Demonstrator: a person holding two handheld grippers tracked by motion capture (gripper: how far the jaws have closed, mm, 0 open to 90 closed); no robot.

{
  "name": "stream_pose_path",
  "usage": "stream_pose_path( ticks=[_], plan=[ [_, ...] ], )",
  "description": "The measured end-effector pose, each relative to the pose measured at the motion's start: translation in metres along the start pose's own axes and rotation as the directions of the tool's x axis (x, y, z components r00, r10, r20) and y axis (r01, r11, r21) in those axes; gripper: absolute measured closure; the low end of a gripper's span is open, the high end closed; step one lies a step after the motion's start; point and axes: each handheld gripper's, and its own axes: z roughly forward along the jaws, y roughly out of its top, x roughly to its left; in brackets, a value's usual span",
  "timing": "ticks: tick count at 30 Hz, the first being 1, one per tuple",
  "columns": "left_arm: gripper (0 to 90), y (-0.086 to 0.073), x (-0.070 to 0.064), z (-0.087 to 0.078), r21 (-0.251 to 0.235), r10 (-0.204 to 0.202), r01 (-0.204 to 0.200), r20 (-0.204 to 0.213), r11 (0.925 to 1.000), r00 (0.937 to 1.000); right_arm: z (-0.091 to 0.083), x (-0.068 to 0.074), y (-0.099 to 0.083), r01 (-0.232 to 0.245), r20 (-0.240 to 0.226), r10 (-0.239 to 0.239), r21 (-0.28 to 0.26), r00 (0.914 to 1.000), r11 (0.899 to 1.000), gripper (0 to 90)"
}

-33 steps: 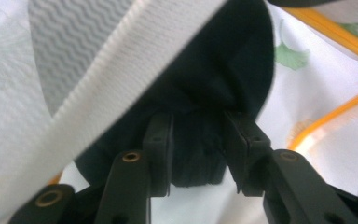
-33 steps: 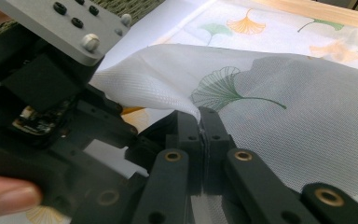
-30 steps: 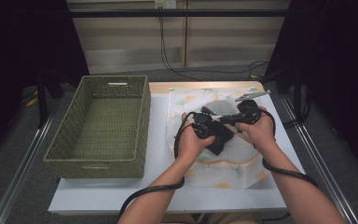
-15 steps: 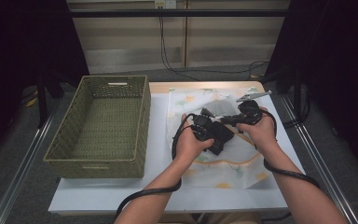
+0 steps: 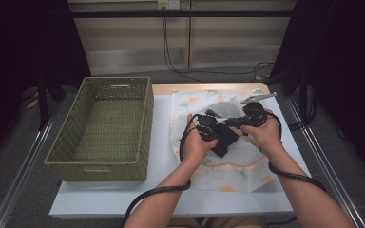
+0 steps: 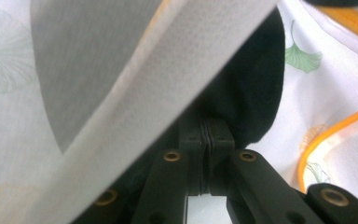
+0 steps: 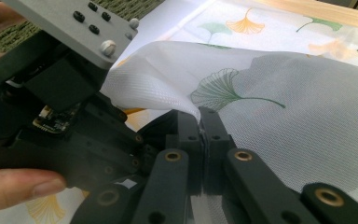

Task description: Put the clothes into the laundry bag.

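Note:
A white mesh bag (image 5: 233, 161) printed with ginkgo leaves and trimmed in orange lies on the table. A black cloth (image 5: 224, 140) sits at its opening. My left gripper (image 5: 209, 130) is on that cloth. In the left gripper view its jaws (image 6: 207, 133) are closed, with the black cloth (image 6: 256, 93) bunched at the tips and the bag's white edge (image 6: 144, 107) crossing above. My right gripper (image 5: 233, 122) is just to the right. It (image 7: 200, 119) is shut on a lifted fold of the mesh bag (image 7: 279, 93), close to the left gripper's body (image 7: 65, 93).
A green woven basket (image 5: 145, 114) stands on the left of the white table (image 5: 161, 190), a short gap from the bag. Cables trail from both grippers toward the near edge. Metal rails run along both sides of the table.
Both hands have edged slightly toward the near edge, still close together. A little more of the black cloth shows below the left gripper.

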Motion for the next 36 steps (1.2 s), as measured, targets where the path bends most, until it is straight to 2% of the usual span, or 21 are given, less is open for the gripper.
stream_pose_path(
  ticks=[1,2,3,4,6,12,17,18,19,20,21,23,30,31,33,34,36],
  plan=[
    [87.8,0.0,-0.001,0.001,-0.018,-0.009,0.009,-0.007,0.9998,0.9999,0.0,0.0,0.0,0.0,0.001,0.0,0.0,1.0,1.0,89.8],
    [87.9,0.001,0.0,0.001,-0.01,0.003,-0.003,-0.007,0.9999,1.0,0.0,0.0,0.0,-0.001,0.0,0.001,0.001,1.0,1.0,89.8],
    [88.1,0.001,-0.001,0.002,-0.019,-0.005,0.004,-0.014,0.9998,0.9999,0.001,0.001,0.0,0.001,-0.002,-0.001,0.002,1.0,1.0,89.8],
    [88.1,0.002,0.0,0.002,-0.017,0.012,-0.012,-0.027,0.9998,0.9996,0.001,0.001,0.0,0.001,-0.002,-0.001,0.002,1.0,1.0,89.8],
    [88.1,0.002,0.0,0.003,-0.034,0.006,-0.007,-0.04,0.9994,0.9992,0.001,0.001,0.0,0.0,-0.001,0.0,0.001,1.0,1.0,89.8],
    [86.9,0.004,0.007,0.001,-0.089,0.009,-0.016,-0.079,0.9959,0.9969,0.001,0.002,0.001,0.004,-0.002,-0.004,0.001,1.0,1.0,89.8],
    [80.4,0.002,0.007,-0.003,-0.063,-0.035,0.032,-0.043,0.9975,0.9985,0.001,0.002,0.001,0.001,-0.003,-0.001,0.004,1.0,1.0,89.8],
    [78.8,0.002,0.007,-0.004,-0.041,-0.032,0.031,-0.038,0.9987,0.9988,0.001,0.003,0.0,-0.001,-0.003,0.001,0.007,1.0,1.0,89.8],
    [75.7,0.001,0.006,-0.006,-0.028,-0.052,0.051,-0.03,0.9983,0.9982,0.001,0.003,0.0,0.0,-0.003,0.0,0.007,1.0,1.0,89.8],
    [72.4,0.0,0.005,-0.006,-0.021,-0.049,0.049,-0.014,0.9986,0.9987,0.001,0.003,0.0,0.003,-0.006,-0.003,0.004,1.0,1.0,89.8],
    [70.1,0.0,0.006,-0.009,0.009,-0.033,0.033,-0.004,0.9994,0.9995,0.0,0.003,0.0,0.002,-0.005,-0.002,0.004,1.0,1.0,89.8],
    [63.8,-0.002,0.003,-0.012,0.014,-0.041,0.041,0.012,0.9991,0.9991,0.0,0.003,0.0,0.001,-0.008,-0.001,0.004,1.0,1.0,89.8],
    [50.1,-0.007,-0.004,-0.024,0.05,-0.005,0.003,0.05,0.9988,0.9987,-0.003,0.001,-0.002,-0.004,-0.013,0.004,0.011,0.9999,1.0,89.7],
    [48.9,-0.008,-0.004,-0.025,0.06,0.014,-0.017,0.055,0.9981,0.9984,-0.003,0.001,-0.003,-0.005,-0.013,0.005,0.014,0.9999,1.0,89.7],
    [46.7,-0.01,-0.007,-0.028,0.058,0.021,-0.024,0.051,0.9981,0.9985,-0.004,0.001,-0.004,-0.009,-0.017,0.009,0.013,0.9998,1.0,89.7],
    [44.5,-0.011,-0.007,-0.03,0.064,0.048,-0.051,0.049,0.9967,0.9977,-0.004,0.001,-0.004,-0.008,-0.018,0.009,0.014,0.9998,1.0,89.7],
    [40.4,-0.013,-0.008,-0.033,0.069,0.046,-0.049,0.043,0.9964,0.998,-0.005,0.001,-0.006,-0.006,-0.019,0.007,0.017,0.9998,1.0,89.6]
  ],
)
